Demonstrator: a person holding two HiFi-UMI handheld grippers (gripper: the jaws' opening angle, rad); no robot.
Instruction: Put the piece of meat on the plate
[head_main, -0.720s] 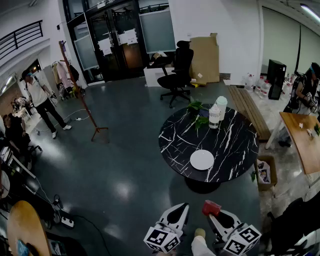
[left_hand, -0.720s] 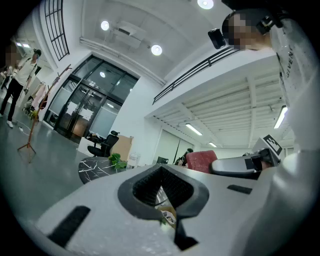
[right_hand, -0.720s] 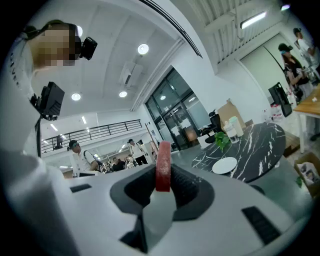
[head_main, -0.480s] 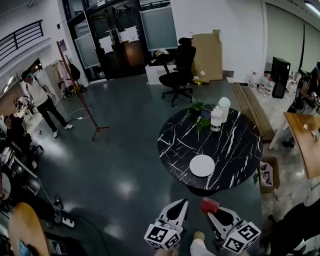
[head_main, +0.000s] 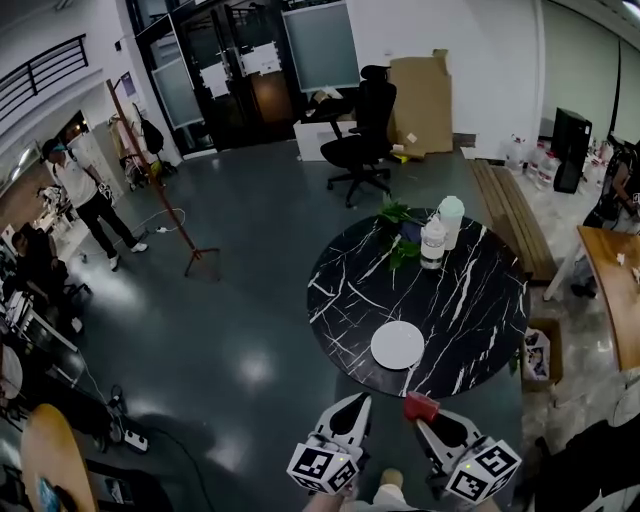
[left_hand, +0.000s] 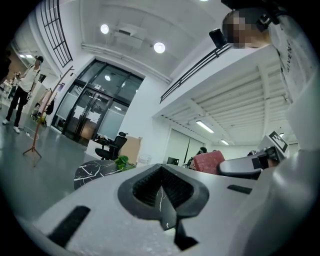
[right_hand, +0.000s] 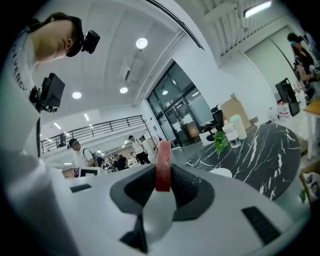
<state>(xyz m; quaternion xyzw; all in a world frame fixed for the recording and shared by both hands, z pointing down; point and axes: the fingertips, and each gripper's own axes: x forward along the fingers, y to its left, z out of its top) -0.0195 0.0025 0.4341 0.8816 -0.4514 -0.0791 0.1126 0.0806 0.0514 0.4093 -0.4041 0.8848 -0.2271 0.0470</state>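
right gripper (head_main: 428, 418): my fingers clamp the piece of meat (head_main: 421, 407) | left gripper (head_main: 350, 408): closed, empty | plate (head_main: 397, 345): far, seemingly slightly left

In the head view, the bottom edge cuts off nearly all of the hands behind the left gripper (head_main: 360, 400) and right gripper (head_main: 421, 419). The right gripper's jaws hide the lower end of the meat (head_main: 421, 405). The right edge cuts the wooden table (head_main: 618, 290), and the corner cuts the round one (head_main: 45, 455). The marble table (head_main: 480, 300) overlaps the box (head_main: 535, 352), whose contents are too small to tell. The bottle (head_main: 431, 240) label is unreadable.

In the right gripper view, only a sliver of the plate (right_hand: 223, 172) clears the gripper body. In the left gripper view, the right gripper partly covers the meat.
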